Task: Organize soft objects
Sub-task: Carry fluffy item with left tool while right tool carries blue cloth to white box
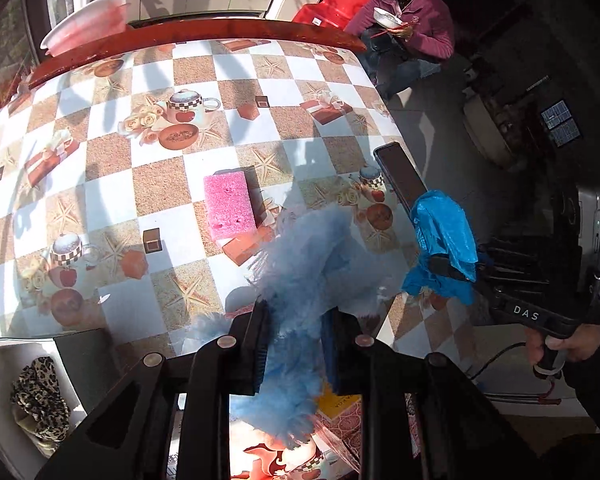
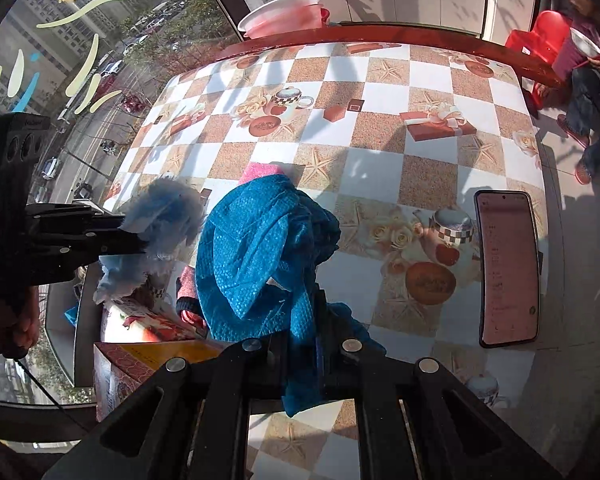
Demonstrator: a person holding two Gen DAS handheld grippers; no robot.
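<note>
Fluffy pale-blue feathery duster (image 1: pixel 300 264): my left gripper (image 1: pixel 296 344) clamps it; right gripper (image 2: pixel 304 360) pinches crumpled teal cloth (image 2: pixel 260 248). Dangling folds may snag the black phone (image 2: pixel 508 264).

A lived-in home high up in an apartment block: dining surface (image 2: pixel 432 184) under a printed oilcloth of teapots and starfish, red plastic stool (image 1: pixel 340 2) beside a seated woman (image 1: pixel 412 20) eating from a bowl, pink basins (image 2: pixel 284 18) stacked on the sill, big window (image 2: pixel 60 80) overlooking streets, towers
</note>
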